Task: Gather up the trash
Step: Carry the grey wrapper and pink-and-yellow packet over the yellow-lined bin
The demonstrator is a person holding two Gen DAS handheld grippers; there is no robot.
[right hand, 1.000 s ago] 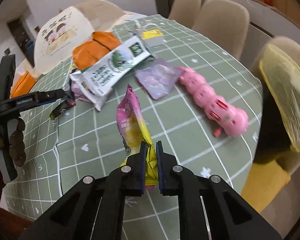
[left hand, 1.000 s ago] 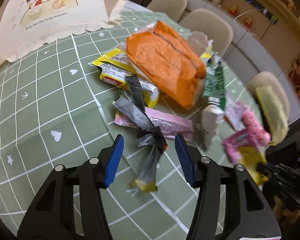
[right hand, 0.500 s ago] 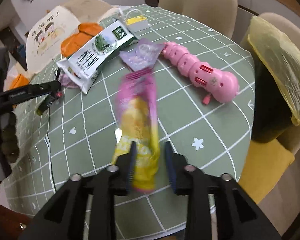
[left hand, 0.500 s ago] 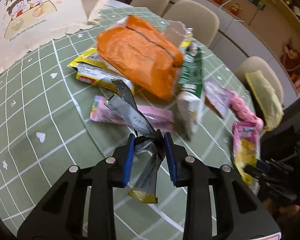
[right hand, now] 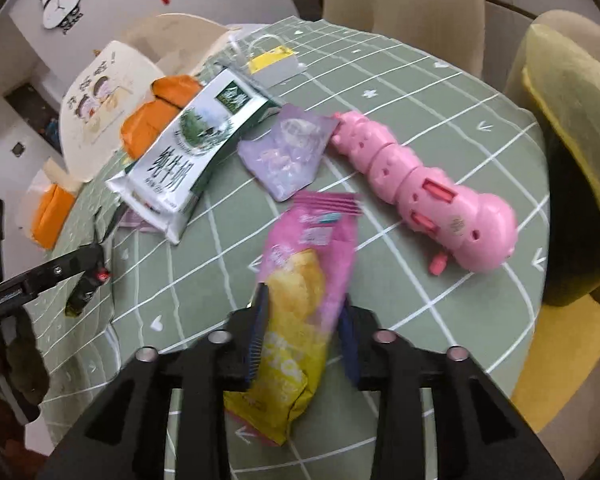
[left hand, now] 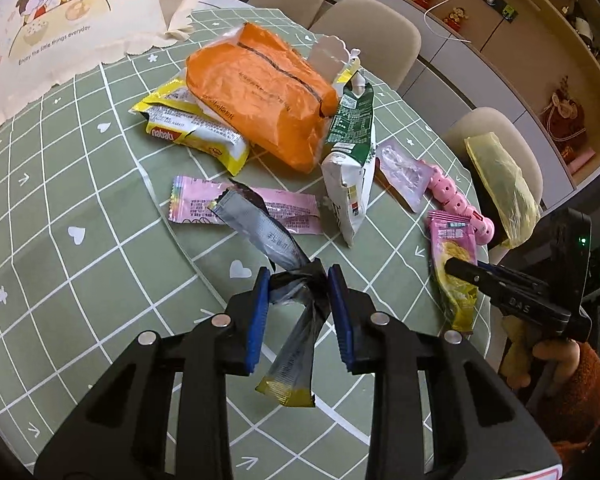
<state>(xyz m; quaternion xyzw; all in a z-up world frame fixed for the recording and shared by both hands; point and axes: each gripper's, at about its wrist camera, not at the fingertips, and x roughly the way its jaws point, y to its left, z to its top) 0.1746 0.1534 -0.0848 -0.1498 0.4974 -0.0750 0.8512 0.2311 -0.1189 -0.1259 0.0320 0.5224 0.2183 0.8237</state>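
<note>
The right gripper point(right hand: 302, 320) is blurred low in its frame, jaws parted around a pink-and-yellow snack bag point(right hand: 300, 308); whether they pinch it is unclear. At bottom centre, the left gripper point(left hand: 296, 300) clamps a crumpled grey foil wrapper point(left hand: 276, 248). An orange plastic pouch point(left hand: 256, 88) crowds the upper middle of the green grid tablecloth point(left hand: 60, 208).

The tablecloth point(left hand: 100, 240) is sage green with a white grid, hearts and arrows. On it, by the plain orange pack point(left hand: 260, 92), lie a yellow-and-white wafer wrapper point(left hand: 192, 132), a pale pink wrapper point(left hand: 244, 210) and a green-and-white milk pouch point(left hand: 350, 160); beyond it, a solid pink toy point(right hand: 424, 196).
</note>
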